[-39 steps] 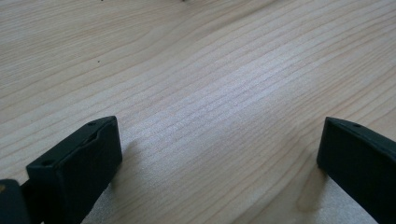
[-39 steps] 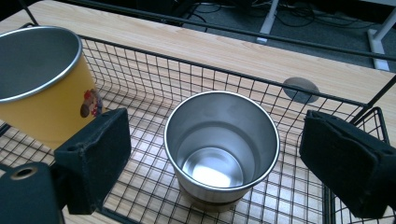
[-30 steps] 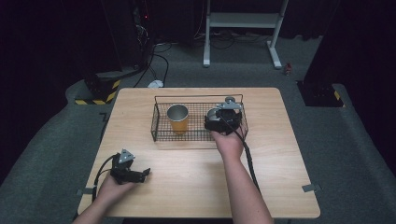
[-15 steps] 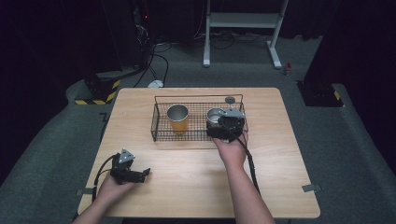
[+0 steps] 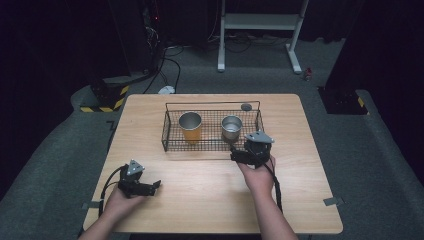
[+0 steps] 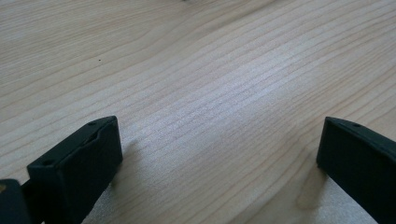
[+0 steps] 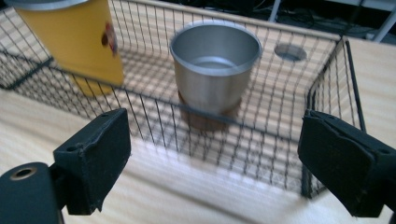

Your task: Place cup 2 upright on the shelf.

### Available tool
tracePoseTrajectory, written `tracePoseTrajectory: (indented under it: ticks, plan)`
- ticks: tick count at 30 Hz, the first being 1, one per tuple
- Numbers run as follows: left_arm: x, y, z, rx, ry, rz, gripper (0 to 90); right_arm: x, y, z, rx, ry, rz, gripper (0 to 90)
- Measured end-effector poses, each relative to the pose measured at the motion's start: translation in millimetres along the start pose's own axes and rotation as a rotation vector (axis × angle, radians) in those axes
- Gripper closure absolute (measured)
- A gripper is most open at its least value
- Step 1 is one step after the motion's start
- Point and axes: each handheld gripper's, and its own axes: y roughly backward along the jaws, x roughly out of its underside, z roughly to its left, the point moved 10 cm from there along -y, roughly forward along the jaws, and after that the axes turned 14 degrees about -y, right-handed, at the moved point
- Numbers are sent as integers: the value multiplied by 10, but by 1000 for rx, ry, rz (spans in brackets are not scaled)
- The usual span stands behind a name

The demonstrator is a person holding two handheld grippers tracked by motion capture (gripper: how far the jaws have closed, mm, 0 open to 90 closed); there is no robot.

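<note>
Withdrawn from the wire basket (image 5: 170, 134), the right gripper (image 7: 212, 161) hangs with jaws spread, the upright steel cup (image 7: 214, 63) standing empty just beyond them.

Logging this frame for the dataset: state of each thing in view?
Steel cup: upright in the basket, free, looks empty.
Yellow cup: upright in the basket, left of the steel cup.
Basket: on the table, holds both cups.
Right gripper: open, empty, just outside the basket's near wall.
Left gripper: open, empty, low over bare table.
</note>
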Motion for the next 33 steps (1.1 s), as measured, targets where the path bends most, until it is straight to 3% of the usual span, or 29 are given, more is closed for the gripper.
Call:
tracePoseTrajectory:
  ticks: [4, 12, 17, 20, 22, 33]
  plan:
    - [0, 0, 0, 1, 0, 0, 6, 197, 78, -159, 35, 9, 22, 97]
    - [-2, -3, 2, 3, -2, 0, 5, 730, 210, -564, 110, -5, 121, 96]
    - [-2, -3, 2, 2, -1, 0, 4, 980, 295, -707, 130, -2, 205, 100]
    - [-3, -4, 3, 2, -1, -2, 5, 1112, 302, -755, 128, -1, 226, 94]
    - [-1, -3, 2, 2, -1, -1, 5, 1141, 311, -767, 110, -48, 204, 93]
    - [7, 1, 13, -12, 16, 2, 5, 1138, 312, -780, 137, -68, 195, 92]
